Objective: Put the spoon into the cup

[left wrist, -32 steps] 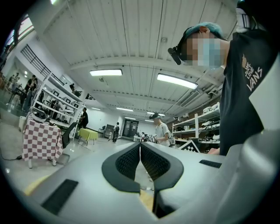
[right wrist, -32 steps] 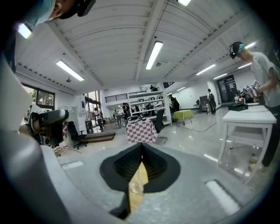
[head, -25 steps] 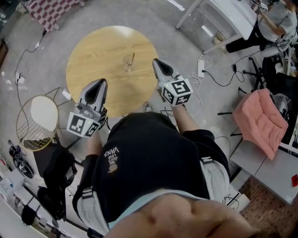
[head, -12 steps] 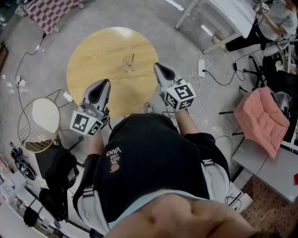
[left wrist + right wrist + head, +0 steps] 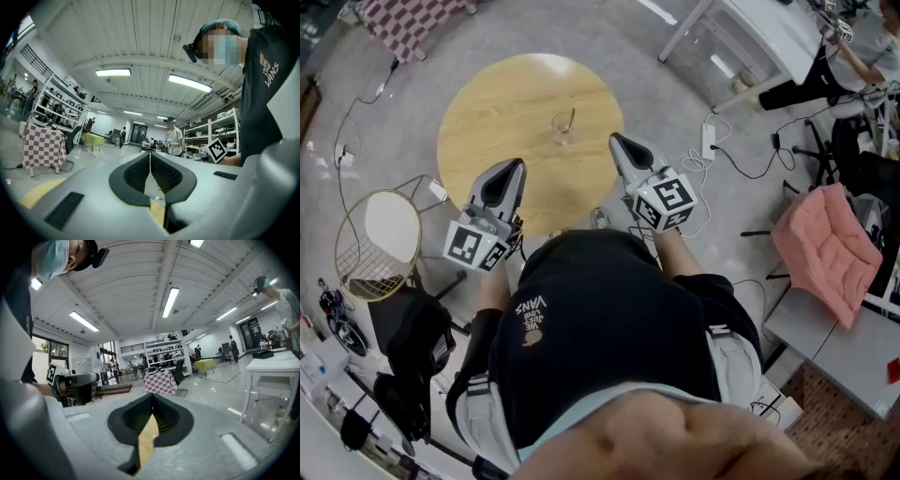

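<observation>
Spoon (image 5: 570,119) leans tilted inside the glass cup (image 5: 560,130), which stands on the round wooden table (image 5: 487,103) toward its far right part; judged from this, the placing looks done. Left gripper (image 5: 516,166) and right gripper (image 5: 617,142) both have their jaws pressed together on nothing, hovering at the table's near edge, well apart from the cup; any further move should keep clear of the glass, since a nudge could tip it.

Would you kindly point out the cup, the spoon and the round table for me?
cup (image 5: 559,132): head view, on its clear glass wall.
spoon (image 5: 571,116): head view, on the handle above the rim.
round table (image 5: 502,98): head view, on bare wooden top.
</observation>
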